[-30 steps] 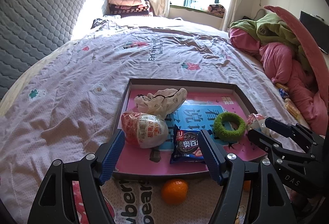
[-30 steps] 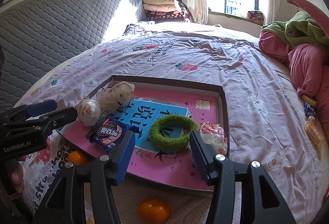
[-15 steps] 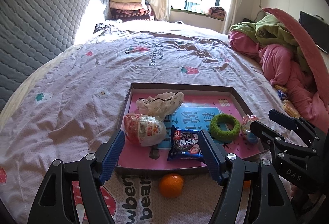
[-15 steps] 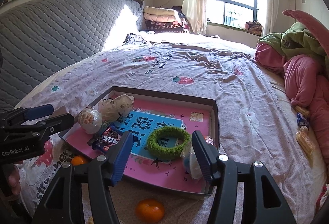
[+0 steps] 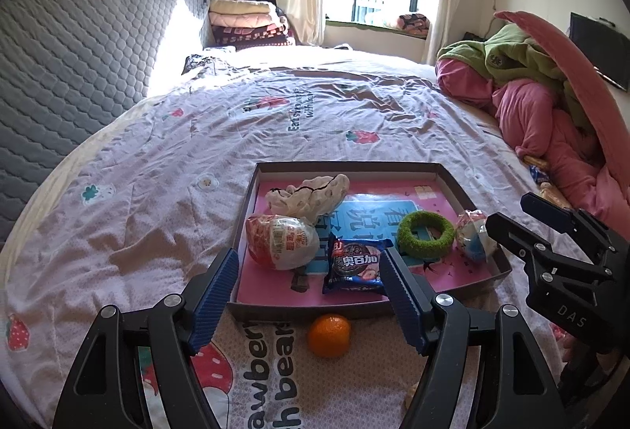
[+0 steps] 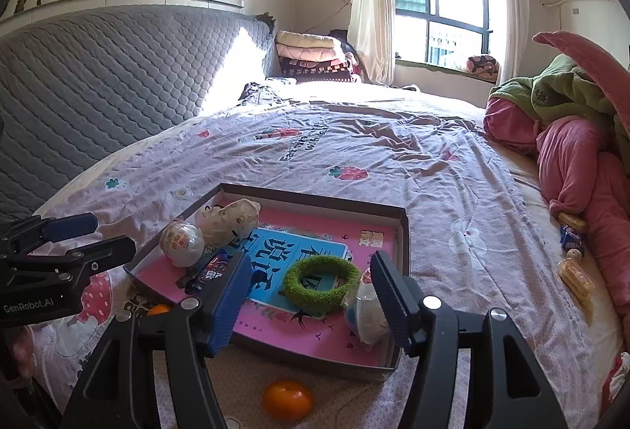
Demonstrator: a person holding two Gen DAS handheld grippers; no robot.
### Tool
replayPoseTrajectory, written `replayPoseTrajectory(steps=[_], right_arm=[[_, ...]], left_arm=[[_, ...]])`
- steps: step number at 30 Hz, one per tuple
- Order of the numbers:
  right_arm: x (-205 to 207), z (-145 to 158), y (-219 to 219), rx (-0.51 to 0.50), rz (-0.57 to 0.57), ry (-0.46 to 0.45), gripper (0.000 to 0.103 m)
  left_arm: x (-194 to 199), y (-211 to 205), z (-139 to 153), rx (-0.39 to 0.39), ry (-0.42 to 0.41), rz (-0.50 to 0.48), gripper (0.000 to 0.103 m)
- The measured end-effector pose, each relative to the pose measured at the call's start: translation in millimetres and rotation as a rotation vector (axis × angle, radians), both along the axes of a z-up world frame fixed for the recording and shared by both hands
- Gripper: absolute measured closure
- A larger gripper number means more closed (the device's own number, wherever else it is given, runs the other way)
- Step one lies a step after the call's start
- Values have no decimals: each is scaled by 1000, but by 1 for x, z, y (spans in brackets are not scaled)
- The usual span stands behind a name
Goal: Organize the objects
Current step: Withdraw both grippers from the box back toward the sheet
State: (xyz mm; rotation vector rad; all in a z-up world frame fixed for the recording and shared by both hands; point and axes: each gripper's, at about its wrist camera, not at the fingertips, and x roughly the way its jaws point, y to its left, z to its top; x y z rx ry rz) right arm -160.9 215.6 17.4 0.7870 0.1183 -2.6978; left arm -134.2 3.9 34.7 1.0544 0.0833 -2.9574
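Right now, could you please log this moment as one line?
left claw: open, empty | right claw: just opening, empty | tray: five items | orange: outside tray

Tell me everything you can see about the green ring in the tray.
The green ring is a fuzzy, moss-like loop with an open centre. It lies flat inside the shallow cardboard tray, on the blue panel with printed characters, some of which show through its hole. A clear-wrapped snack packet sits against its side nearer the right gripper. Neither gripper touches it; in the left wrist view it lies between the cookie packet and that wrapped packet.
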Motion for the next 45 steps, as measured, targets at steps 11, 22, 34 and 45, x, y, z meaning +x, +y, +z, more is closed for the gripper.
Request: replayPoseTrajectory(steps=[11,22,34,45], right_arm=[[22,-1,-3,6,31,24,40],[36,-6,-7,15,44,30,40],[56,-14,-6,7,63,14,40],[70,-26,-14,23,83,-16,40]], left_arm=[[17,3,2,-32,12,-1,28],[25,0,-3,-31,5,11,28],[23,1,-21,-39,-42,2,28],[31,4,-33,-37,-69,-6,28]])
